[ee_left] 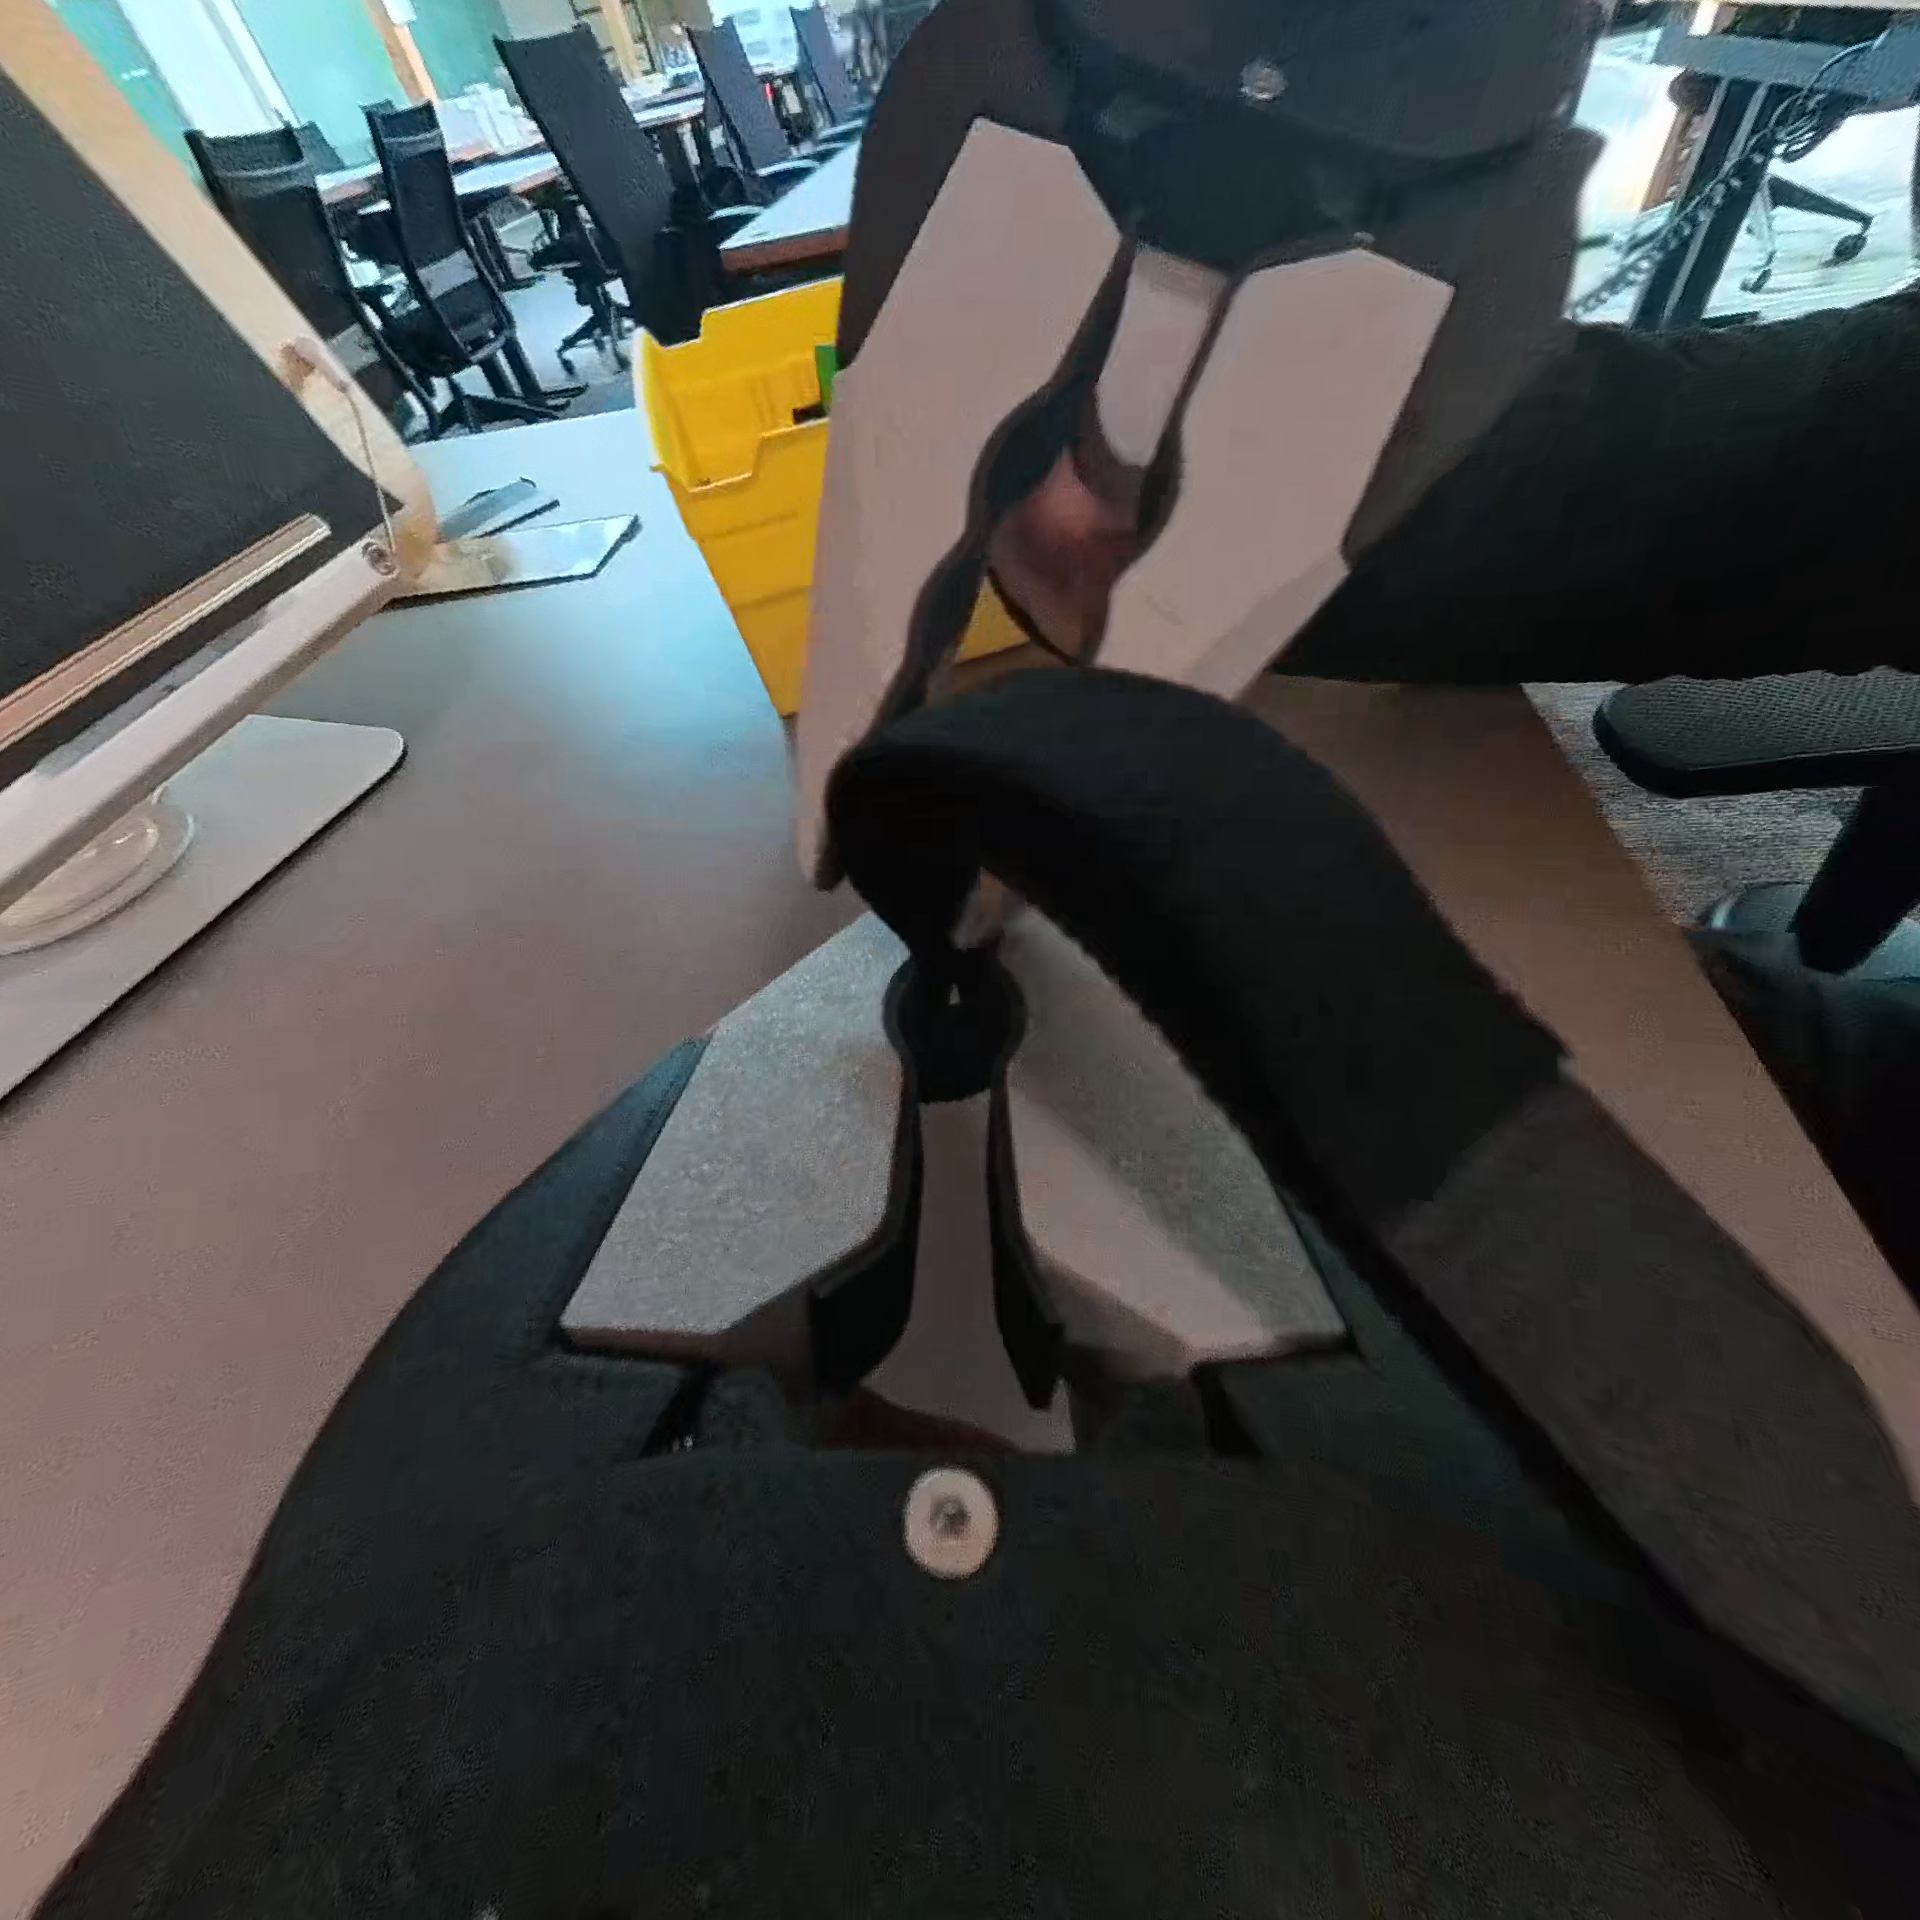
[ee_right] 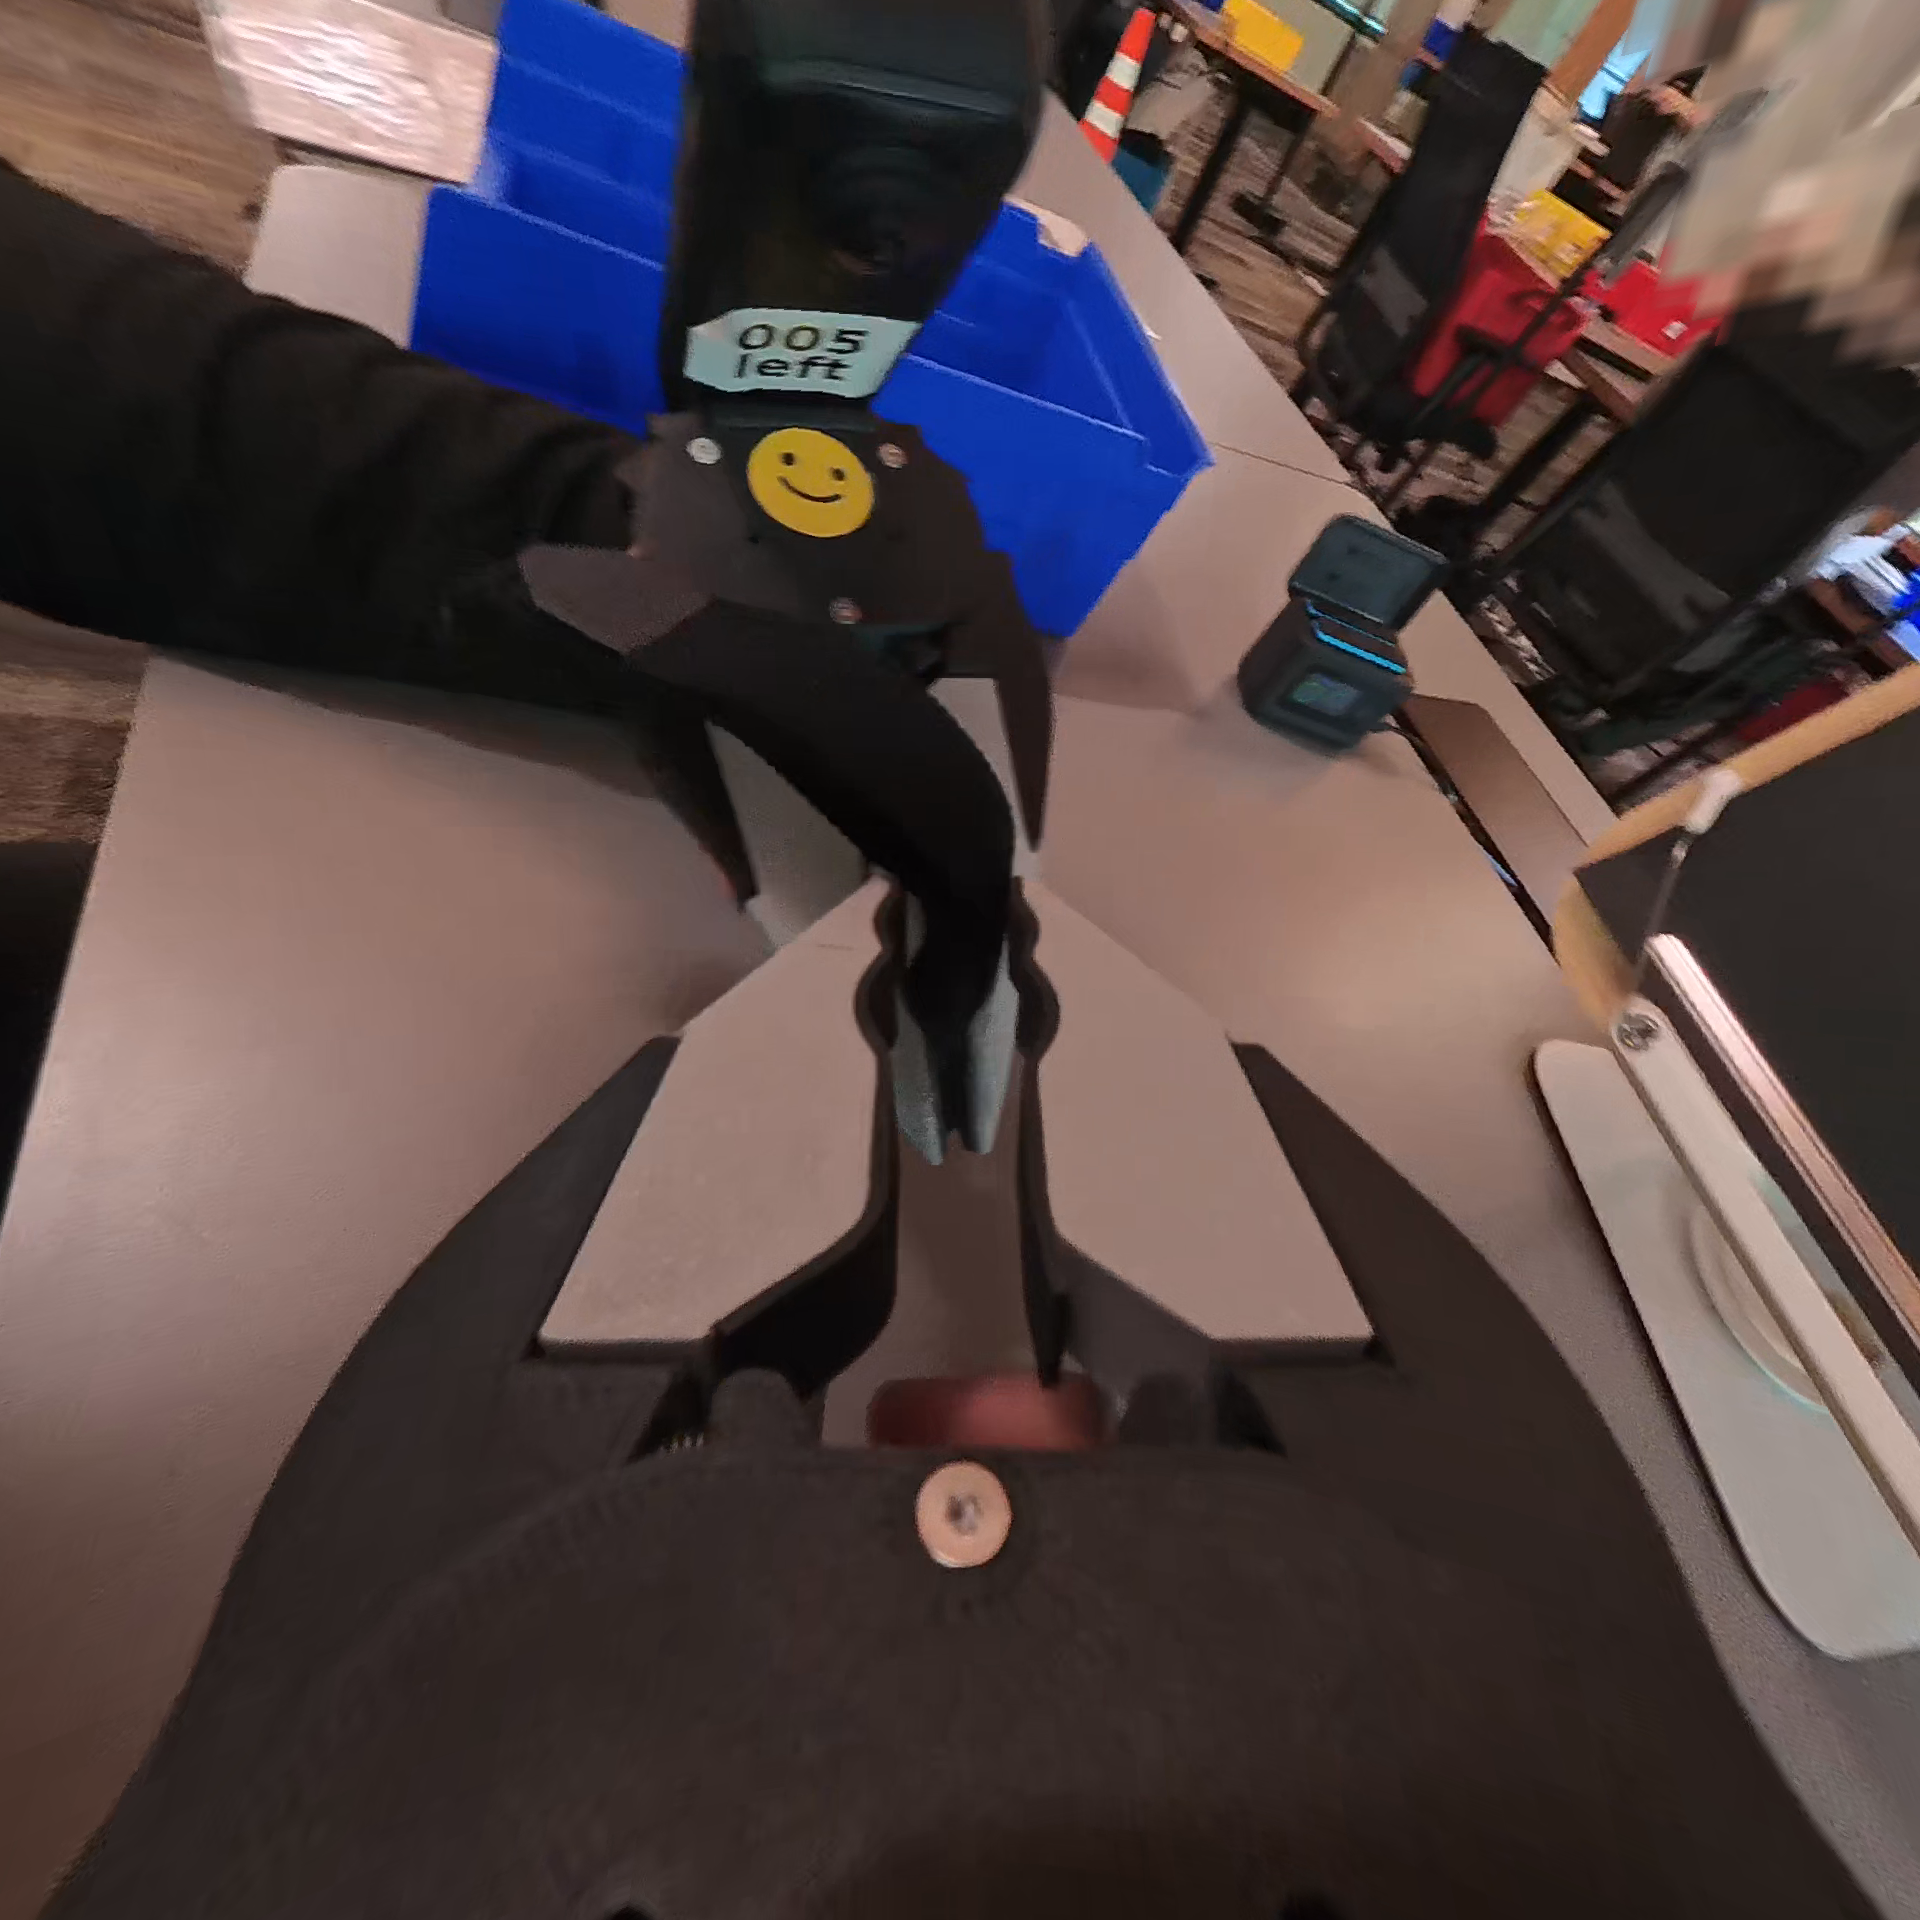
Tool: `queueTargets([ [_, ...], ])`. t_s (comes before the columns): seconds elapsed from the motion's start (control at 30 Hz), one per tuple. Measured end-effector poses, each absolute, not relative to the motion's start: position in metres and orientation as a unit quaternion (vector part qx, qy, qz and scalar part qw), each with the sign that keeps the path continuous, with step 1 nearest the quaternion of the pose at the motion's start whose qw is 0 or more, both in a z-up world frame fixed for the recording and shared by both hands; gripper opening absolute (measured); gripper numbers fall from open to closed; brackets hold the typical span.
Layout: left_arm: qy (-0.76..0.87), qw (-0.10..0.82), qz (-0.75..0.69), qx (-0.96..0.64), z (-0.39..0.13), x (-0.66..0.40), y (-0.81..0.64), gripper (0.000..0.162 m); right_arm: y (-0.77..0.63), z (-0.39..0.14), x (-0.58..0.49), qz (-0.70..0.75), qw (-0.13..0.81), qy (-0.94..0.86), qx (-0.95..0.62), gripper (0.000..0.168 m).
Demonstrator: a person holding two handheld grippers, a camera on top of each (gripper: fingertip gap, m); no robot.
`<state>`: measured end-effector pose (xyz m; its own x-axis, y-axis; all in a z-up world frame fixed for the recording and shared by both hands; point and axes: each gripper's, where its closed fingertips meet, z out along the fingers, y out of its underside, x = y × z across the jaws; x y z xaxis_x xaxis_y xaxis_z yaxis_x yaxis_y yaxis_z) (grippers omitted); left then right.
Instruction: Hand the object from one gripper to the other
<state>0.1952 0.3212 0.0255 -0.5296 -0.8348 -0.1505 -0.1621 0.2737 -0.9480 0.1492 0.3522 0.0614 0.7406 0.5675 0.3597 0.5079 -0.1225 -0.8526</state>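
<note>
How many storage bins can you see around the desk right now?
2. A yellow bin sits past the desk's far edge behind the right tongs in the left wrist view; a blue bin sits on the desk behind the left tongs in the right wrist view. Others may be hidden.

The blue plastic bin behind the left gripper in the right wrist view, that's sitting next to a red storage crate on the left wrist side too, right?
Not quite: the crate in the left wrist view is yellow, not red. The blue plastic bin does sit behind the left gripper in the right wrist view.
</note>
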Motion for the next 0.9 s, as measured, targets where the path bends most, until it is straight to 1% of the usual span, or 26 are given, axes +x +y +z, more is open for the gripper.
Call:
queueTargets([
  [0.03, 0.721, 0.343, -0.496, -0.34, 0.027, 0.195, 0.318, 0.004, 0.352, 0.064, 0.154, 0.019, 0.559, -0.346, -0.753, 0.006],
  [0.07, 0.714, 0.348, -0.505, -0.339, 0.032, 0.196, 0.316, 0.005, 0.35, 0.067, 0.158, 0.014, 0.562, -0.331, -0.758, 0.004],
  [0.1, 0.705, 0.347, -0.519, -0.336, 0.038, 0.195, 0.313, 0.011, 0.348, 0.073, 0.163, 0.014, 0.569, -0.312, -0.761, 0.003],
  [0.17, 0.69, 0.347, -0.538, -0.338, 0.047, 0.194, 0.312, 0.033, 0.34, 0.092, 0.179, 0.004, 0.587, -0.27, -0.763, 0.002],
  [0.2, 0.682, 0.358, -0.536, -0.345, 0.049, 0.196, 0.317, 0.039, 0.333, 0.107, 0.191, -0.01, 0.6, -0.247, -0.761, 0.001],
  [0.3, 0.661, 0.393, -0.521, -0.37, 0.052, 0.201, 0.335, 0.038, 0.302, 0.173, 0.242, -0.064, 0.633, -0.166, -0.754, 0.002],
  [0.43, 0.657, 0.416, -0.472, -0.416, 0.041, 0.212, 0.355, 0.033, 0.236, 0.29, 0.332, -0.184, 0.683, -0.04, -0.705, 0.001],
  [0.5, 0.661, 0.423, -0.453, -0.424, 0.035, 0.215, 0.36, 0.033, 0.209, 0.325, 0.365, -0.211, 0.699, -0.004, -0.683, 0.001],
  [0.53, 0.662, 0.428, -0.445, -0.425, 0.033, 0.215, 0.362, 0.033, 0.203, 0.328, 0.378, -0.21, 0.697, 0.005, -0.686, 0.002],
  [0.57, 0.665, 0.431, -0.438, -0.424, 0.031, 0.216, 0.364, 0.032, 0.203, 0.319, 0.391, -0.202, 0.682, 0.011, -0.703, 0.002],
  [0.6, 0.666, 0.435, -0.432, -0.425, 0.03, 0.216, 0.365, 0.032, 0.208, 0.298, 0.405, -0.187, 0.653, 0.019, -0.733, 0.002],
  [0.63, 0.665, 0.437, -0.428, -0.428, 0.028, 0.217, 0.367, 0.031, 0.213, 0.265, 0.421, -0.17, 0.607, 0.033, -0.776, 0.002],
  [0.67, 0.665, 0.435, -0.426, -0.433, 0.026, 0.217, 0.369, 0.031, 0.215, 0.224, 0.44, -0.157, 0.541, 0.06, -0.824, 0.004],
  [0.7, 0.663, 0.431, -0.425, -0.441, 0.025, 0.218, 0.371, 0.031, 0.213, 0.183, 0.458, -0.153, 0.469, 0.085, -0.865, 0.011],
  [0.73, 0.66, 0.429, -0.425, -0.448, 0.024, 0.218, 0.373, 0.031, 0.208, 0.149, 0.472, -0.159, 0.408, 0.099, -0.894, 0.021],
  [0.77, 0.657, 0.428, -0.424, -0.453, 0.024, 0.219, 0.376, 0.031, 0.203, 0.123, 0.484, -0.171, 0.359, 0.105, -0.912, 0.028],
  [0.83, 0.65, 0.432, -0.423, -0.46, 0.024, 0.219, 0.381, 0.031, 0.195, 0.1, 0.501, -0.21, 0.303, 0.119, -0.922, 0.034],
  [0.9, 0.645, 0.432, -0.421, -0.469, 0.024, 0.219, 0.385, 0.031, 0.199, 0.111, 0.506, -0.246, 0.306, 0.132, -0.91, 0.035],
])
